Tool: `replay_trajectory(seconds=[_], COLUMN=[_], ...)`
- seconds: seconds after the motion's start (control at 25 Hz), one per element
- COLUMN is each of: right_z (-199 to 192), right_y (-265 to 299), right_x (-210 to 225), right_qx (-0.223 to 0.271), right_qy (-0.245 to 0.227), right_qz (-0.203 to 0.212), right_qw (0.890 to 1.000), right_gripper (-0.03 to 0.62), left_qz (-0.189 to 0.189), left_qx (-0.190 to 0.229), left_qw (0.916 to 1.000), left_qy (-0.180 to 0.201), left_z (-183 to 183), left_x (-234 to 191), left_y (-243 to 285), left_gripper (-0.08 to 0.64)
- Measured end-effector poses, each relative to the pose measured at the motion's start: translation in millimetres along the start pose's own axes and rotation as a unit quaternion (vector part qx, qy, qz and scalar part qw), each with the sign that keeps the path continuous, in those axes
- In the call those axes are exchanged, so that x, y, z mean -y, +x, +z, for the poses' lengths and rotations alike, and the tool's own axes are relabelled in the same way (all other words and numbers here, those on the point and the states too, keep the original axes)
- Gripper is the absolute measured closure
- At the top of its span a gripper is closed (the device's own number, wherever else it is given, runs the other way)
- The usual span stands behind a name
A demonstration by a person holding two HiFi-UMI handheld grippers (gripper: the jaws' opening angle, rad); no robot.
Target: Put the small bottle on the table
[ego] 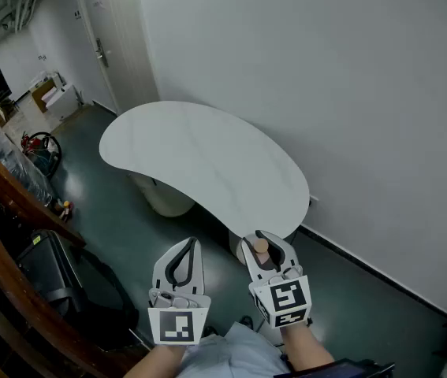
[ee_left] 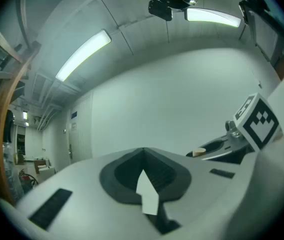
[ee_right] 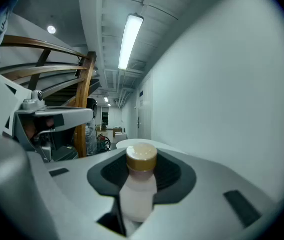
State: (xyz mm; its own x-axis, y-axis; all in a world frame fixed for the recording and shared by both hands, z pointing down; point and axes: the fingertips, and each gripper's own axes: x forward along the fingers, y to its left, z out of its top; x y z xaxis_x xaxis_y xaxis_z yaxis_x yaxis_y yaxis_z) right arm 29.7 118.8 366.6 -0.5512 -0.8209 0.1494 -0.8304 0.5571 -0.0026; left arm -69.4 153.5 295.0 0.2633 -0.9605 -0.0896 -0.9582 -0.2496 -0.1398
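Note:
The small bottle (ego: 261, 247) has a pale whitish body and a tan cap. My right gripper (ego: 263, 239) is shut on it, and it stands upright between the pads in the right gripper view (ee_right: 140, 184). The bottle hangs in the air just short of the near edge of the white kidney-shaped table (ego: 199, 156). That tabletop (ee_right: 119, 144) shows beyond the cap. To the left, my left gripper (ego: 192, 246) is shut with nothing in it; its dark pads meet (ee_left: 144, 173). The bottle's cap (ee_left: 199, 152) also shows in the left gripper view.
A white wall (ego: 325, 93) runs behind the table, with a door (ego: 109, 38) at the far left. A curved wooden handrail (ego: 2, 211) and a black bag (ego: 57, 274) lie to my left. The table stands on a pale base (ego: 164, 197) over a dark floor.

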Motion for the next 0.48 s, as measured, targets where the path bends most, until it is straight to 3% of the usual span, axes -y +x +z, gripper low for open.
replay_trajectory(seconds=[0.48], right_z=[-2], right_y=[5], right_x=[17], right_qx=[0.004], right_qy=[0.004], right_qz=[0.018], right_qw=[1.0], right_gripper=[0.479], left_qz=[0.015], left_qx=[-0.003], left_qw=[0.9999], left_qy=[0.003], left_z=[-3], left_x=[9], left_y=[15], left_gripper=[0.557])
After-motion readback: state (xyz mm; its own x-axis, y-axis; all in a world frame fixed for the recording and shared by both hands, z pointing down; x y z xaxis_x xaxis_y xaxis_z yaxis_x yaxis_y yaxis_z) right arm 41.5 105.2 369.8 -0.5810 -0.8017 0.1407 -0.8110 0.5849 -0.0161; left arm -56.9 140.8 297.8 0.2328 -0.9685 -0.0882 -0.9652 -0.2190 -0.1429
